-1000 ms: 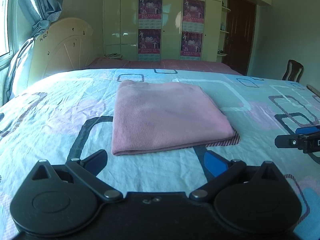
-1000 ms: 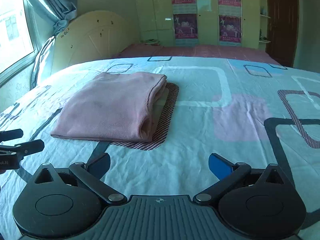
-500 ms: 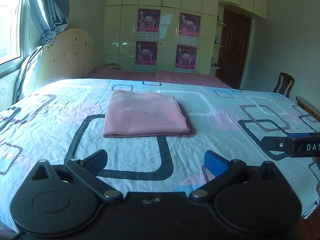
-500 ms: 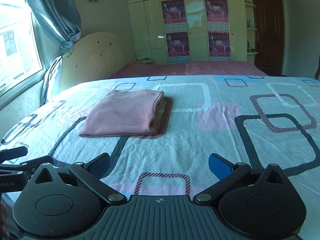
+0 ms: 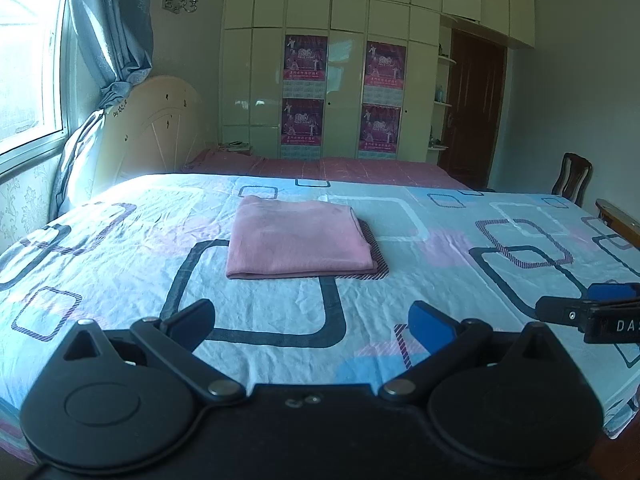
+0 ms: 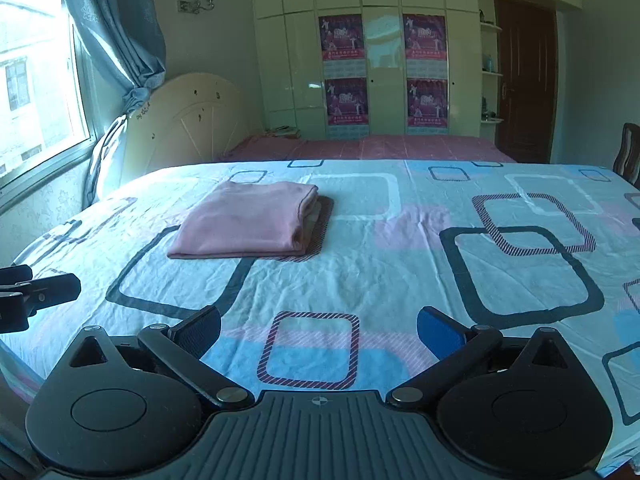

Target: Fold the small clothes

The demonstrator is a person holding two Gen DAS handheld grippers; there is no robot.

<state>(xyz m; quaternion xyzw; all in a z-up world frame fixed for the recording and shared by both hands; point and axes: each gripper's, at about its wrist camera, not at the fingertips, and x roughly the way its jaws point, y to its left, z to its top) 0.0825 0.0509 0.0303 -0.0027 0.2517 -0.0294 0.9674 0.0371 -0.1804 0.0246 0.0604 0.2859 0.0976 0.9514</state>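
Across the left wrist view, a wide bed [image 5: 120, 264] fills the frame, covered by a pale blue sheet printed with dark and pink rounded squares. A pink garment [image 5: 296, 240] lies folded into a neat rectangle near the middle of the bed, its folded edge toward the camera and its right side resting on a striped square of the sheet's print. The left claw [image 5: 312, 320] hangs low over the near part of the bed with its two fingers spread wide and nothing between them; it is well apart from the garment. At the right edge of this view the right claw [image 5: 588, 304] shows from the side, a blue pad on top, also clear of the cloth. Behind the bed stand a cream headboard [image 5: 156, 128], a blue curtain [image 5: 116, 28] by the window, a wall of pale wardrobe doors [image 5: 344, 92] with purple posters, a dark door [image 5: 476, 108] and a wooden chair [image 5: 572, 176]. Seen from the right wrist, the same folded garment [image 6: 248, 220] sits to the left of centre, its stacked layers showing along the right side. The right claw [image 6: 320, 332] is wide open and empty above the sheet near the bed's front edge, well short of the garment. The left claw [image 6: 40, 292] shows at the left edge; from this side its opening cannot be judged.
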